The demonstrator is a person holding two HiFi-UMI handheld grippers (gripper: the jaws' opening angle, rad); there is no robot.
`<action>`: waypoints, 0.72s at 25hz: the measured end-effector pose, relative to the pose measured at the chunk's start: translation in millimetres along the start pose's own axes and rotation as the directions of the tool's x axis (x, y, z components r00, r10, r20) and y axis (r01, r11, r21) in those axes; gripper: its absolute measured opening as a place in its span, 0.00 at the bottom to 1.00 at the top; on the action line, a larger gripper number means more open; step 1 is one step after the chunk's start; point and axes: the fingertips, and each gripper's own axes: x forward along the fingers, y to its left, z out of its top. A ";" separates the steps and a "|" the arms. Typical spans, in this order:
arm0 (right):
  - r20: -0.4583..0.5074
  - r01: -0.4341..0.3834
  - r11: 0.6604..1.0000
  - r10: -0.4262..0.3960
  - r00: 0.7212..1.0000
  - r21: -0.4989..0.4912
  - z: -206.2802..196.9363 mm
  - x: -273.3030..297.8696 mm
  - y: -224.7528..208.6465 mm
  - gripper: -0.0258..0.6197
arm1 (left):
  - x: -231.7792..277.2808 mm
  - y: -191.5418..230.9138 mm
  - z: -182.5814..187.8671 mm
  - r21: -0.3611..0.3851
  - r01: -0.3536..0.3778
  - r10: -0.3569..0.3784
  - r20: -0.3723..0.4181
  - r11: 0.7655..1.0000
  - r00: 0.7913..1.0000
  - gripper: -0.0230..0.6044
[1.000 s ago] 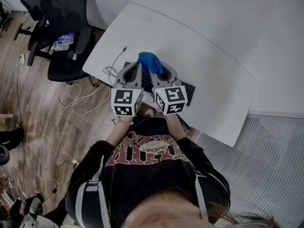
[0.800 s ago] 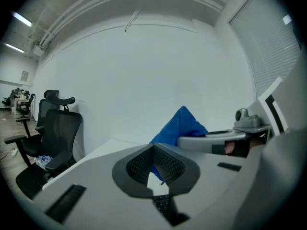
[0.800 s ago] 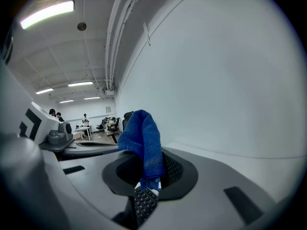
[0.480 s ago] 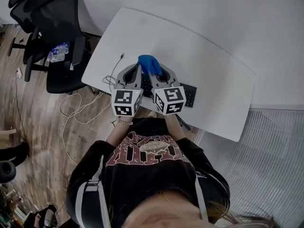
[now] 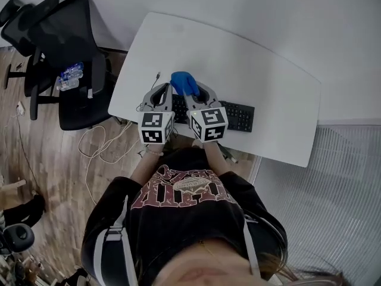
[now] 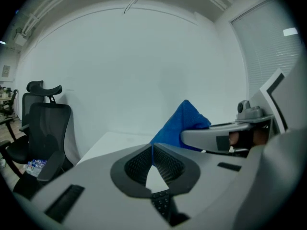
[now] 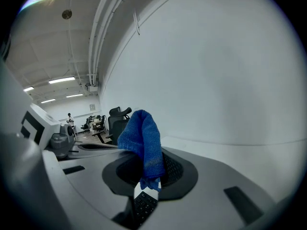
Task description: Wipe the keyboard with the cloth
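Note:
A black keyboard (image 5: 235, 115) lies along the near edge of the white table (image 5: 256, 64). My right gripper (image 5: 191, 92) is shut on a blue cloth (image 5: 184, 82), held above the keyboard's left part. In the right gripper view the cloth (image 7: 143, 137) bunches up over the jaws (image 7: 149, 174), with keys (image 7: 143, 204) showing below. My left gripper (image 5: 166, 89) hangs just left of it, with its jaws together (image 6: 152, 152). The cloth (image 6: 178, 126) rises right behind the left gripper's tips, and a thin blue sliver shows along the seam. Beside it in that view is the right gripper (image 6: 218, 138).
A thin cable (image 5: 153, 80) trails off the table's left edge to loose cords on the wooden floor (image 5: 98, 140). A black office chair (image 5: 65, 40) with water bottles (image 5: 68, 76) on its seat stands to the left. A white wall backs the table.
Both grippers have drawn slightly toward the person and left, uncovering more of the keyboard's right part. The cloth stays in the right jaws.

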 end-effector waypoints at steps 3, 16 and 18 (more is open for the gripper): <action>-0.022 0.032 0.999 -0.031 0.999 0.018 -12.9 12.1 2.6 0.14 | 2.0 20.2 -18.3 0.005 0.006 -0.005 -0.045 1.000 0.999 0.09; -0.146 0.101 0.994 -0.096 0.985 0.032 -71.3 48.0 24.1 0.14 | 6.4 65.1 -119.5 0.009 0.076 -0.070 -0.273 0.997 0.959 0.09; -0.157 0.099 0.994 -0.090 0.984 0.051 -77.7 55.2 27.9 0.14 | 7.5 67.8 -134.1 -0.015 0.087 -0.088 -0.308 0.996 0.947 0.09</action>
